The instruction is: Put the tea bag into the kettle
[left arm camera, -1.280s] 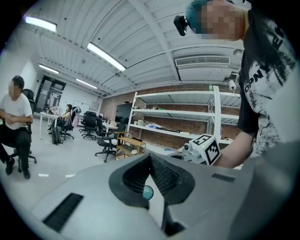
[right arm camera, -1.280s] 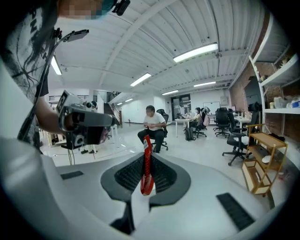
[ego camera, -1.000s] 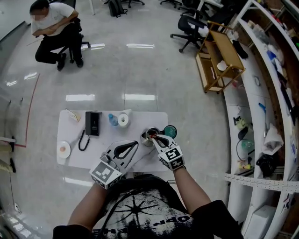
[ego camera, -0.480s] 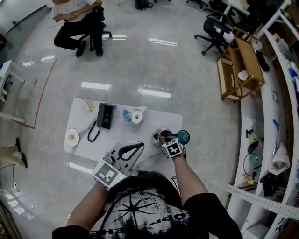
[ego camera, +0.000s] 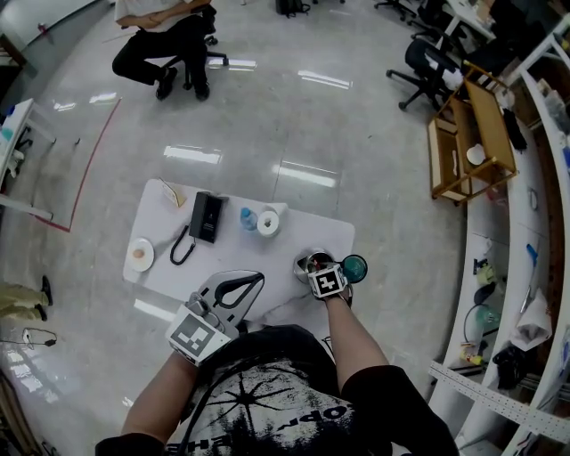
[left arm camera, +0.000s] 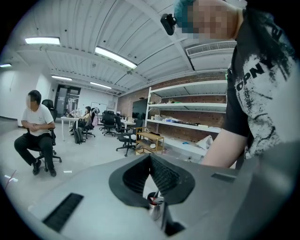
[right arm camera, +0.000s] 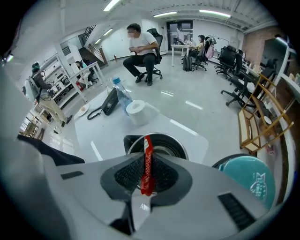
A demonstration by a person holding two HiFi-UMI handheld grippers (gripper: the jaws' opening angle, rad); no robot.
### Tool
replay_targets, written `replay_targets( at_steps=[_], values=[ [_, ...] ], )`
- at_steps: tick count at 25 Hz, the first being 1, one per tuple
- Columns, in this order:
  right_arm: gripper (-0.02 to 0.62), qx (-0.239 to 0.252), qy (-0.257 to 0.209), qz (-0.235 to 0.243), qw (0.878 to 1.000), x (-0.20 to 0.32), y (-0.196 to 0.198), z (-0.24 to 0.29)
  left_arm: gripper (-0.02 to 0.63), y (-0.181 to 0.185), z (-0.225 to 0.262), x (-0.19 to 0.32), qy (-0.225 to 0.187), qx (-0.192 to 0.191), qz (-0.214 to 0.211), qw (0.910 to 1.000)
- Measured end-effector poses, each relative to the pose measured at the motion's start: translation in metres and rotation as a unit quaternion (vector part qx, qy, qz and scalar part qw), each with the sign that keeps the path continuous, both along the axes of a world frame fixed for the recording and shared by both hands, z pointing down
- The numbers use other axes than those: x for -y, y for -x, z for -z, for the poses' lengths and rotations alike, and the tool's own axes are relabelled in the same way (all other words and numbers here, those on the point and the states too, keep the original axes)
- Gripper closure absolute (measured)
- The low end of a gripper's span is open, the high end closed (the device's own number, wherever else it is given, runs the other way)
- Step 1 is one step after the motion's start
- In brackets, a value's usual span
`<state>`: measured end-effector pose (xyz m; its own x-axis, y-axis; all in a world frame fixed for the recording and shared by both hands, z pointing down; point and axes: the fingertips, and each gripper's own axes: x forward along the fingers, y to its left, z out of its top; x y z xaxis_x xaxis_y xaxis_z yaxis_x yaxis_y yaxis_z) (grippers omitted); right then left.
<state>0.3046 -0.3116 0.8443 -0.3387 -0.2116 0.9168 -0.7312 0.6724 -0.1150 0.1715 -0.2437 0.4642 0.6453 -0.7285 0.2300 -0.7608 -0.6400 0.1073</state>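
A steel kettle [ego camera: 307, 263] stands open near the right end of the white table [ego camera: 223, 267]; its teal lid [ego camera: 354, 266] lies beside it. My right gripper [ego camera: 314, 268] points steeply down right over the kettle's mouth, shut on a red tea bag packet [right arm camera: 147, 171]. In the right gripper view the packet's top end sticks out over the kettle's dark opening [right arm camera: 161, 142]. My left gripper [ego camera: 256, 278] hovers at the table's near edge, left of the kettle, shut and holding nothing. Between its jaws [left arm camera: 150, 159] the kettle [left arm camera: 154, 209] shows low down.
On the table's left half are a black desk phone [ego camera: 206, 216], a water bottle [ego camera: 248, 218], a white paper roll [ego camera: 268, 223] and a small plate [ego camera: 140, 255]. A seated person [ego camera: 165, 27] is far behind. A wooden shelf cart [ego camera: 472, 134] and shelving stand at the right.
My right gripper has dropped and tipped downward, bringing the red packet close over the kettle's mouth. The left gripper has shifted slightly along the table's near edge.
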Motion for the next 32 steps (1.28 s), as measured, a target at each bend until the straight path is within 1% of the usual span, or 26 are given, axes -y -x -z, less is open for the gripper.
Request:
replay_targets(
  at_steps=[3,7,8,14,18,20,22,24,27,29,32],
  values=[
    [0.544,-0.004,-0.003,-0.013,1.0,0.003,-0.002,0.0,0.6,0.002,-0.004,-0.002,0.003,0.002,0.004,1.0],
    [0.457,-0.022,-0.012,-0.004,1.0,0.003,0.001,-0.001,0.6,0.0,-0.004,-0.003,0.006,0.004,-0.001,1.0],
    [0.451,-0.025,-0.018,-0.004,1.0,0.004,0.002,-0.001,0.6,0.0,-0.003,-0.003,0.004,0.005,-0.002,1.0],
    [0.445,-0.018,-0.024,0.0,1.0,0.004,0.002,0.002,0.6,0.0,-0.002,-0.004,0.005,0.003,0.003,1.0],
    [0.446,-0.01,-0.041,0.004,0.999,0.003,0.002,0.011,0.6,-0.001,-0.002,-0.006,0.004,0.004,0.0,1.0],
    [0.446,0.004,-0.048,0.006,0.999,0.003,0.003,0.021,0.6,-0.001,0.001,-0.007,0.003,0.0,0.0,1.0],
    [0.46,0.029,-0.063,0.009,0.998,0.004,0.007,0.031,0.6,-0.002,0.005,-0.007,-0.001,-0.007,0.0,1.0],
    [0.509,0.055,-0.085,0.016,0.995,0.006,0.012,0.047,0.6,-0.001,0.009,-0.007,-0.006,-0.013,0.001,0.9999],
    [0.557,0.08,-0.122,0.031,0.989,0.006,0.018,0.082,0.6,-0.001,0.015,-0.009,-0.009,-0.021,0.001,0.9997],
    [0.58,0.1,-0.145,0.038,0.984,0.007,0.024,0.107,0.6,-0.002,0.017,-0.01,-0.017,-0.019,-0.008,0.9996],
    [0.584,0.137,-0.182,0.041,0.973,0.006,0.03,0.15,0.6,-0.003,0.025,-0.01,-0.031,-0.023,-0.013,0.9992]
  ],
)
